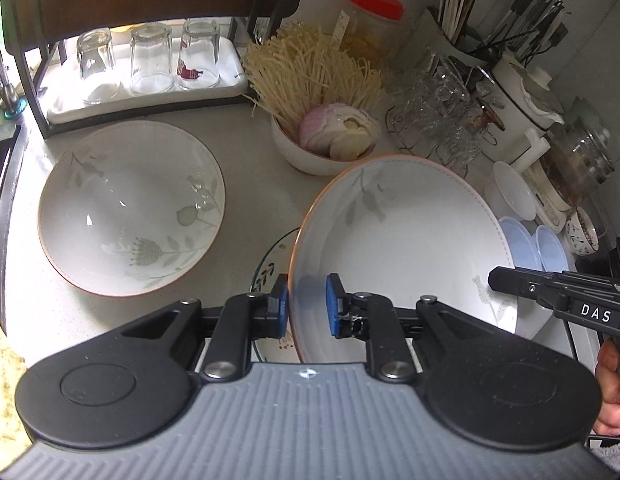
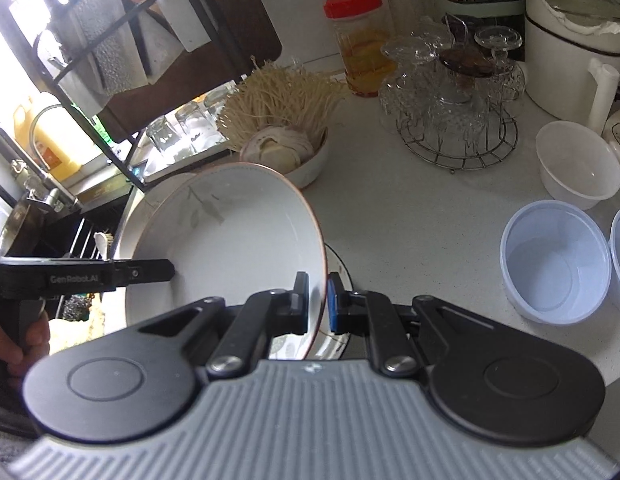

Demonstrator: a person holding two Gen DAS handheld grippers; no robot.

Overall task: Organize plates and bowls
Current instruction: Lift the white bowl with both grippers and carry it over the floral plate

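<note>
A large white bowl with a leaf print and orange rim [image 1: 406, 248] is held tilted above the counter; it also shows in the right wrist view [image 2: 237, 240]. My left gripper [image 1: 307, 306] is shut on its near left rim. My right gripper [image 2: 318, 304] is shut on its right rim and shows as a black tool in the left wrist view [image 1: 558, 296]. A second matching bowl [image 1: 129, 208] sits on the counter to the left. A patterned plate [image 1: 269, 276] lies under the held bowl, mostly hidden; its edge also shows in the right wrist view [image 2: 336, 338].
A small bowl of noodles and onion [image 1: 322, 136] stands behind. A rack with upturned glasses [image 1: 149, 64] is at back left. A wire stand of glassware [image 2: 454, 120], a red-lidded jar [image 2: 360, 40], a kettle [image 2: 570, 40] and plastic tubs [image 2: 558, 264] crowd the right. The sink [image 2: 37, 216] lies left.
</note>
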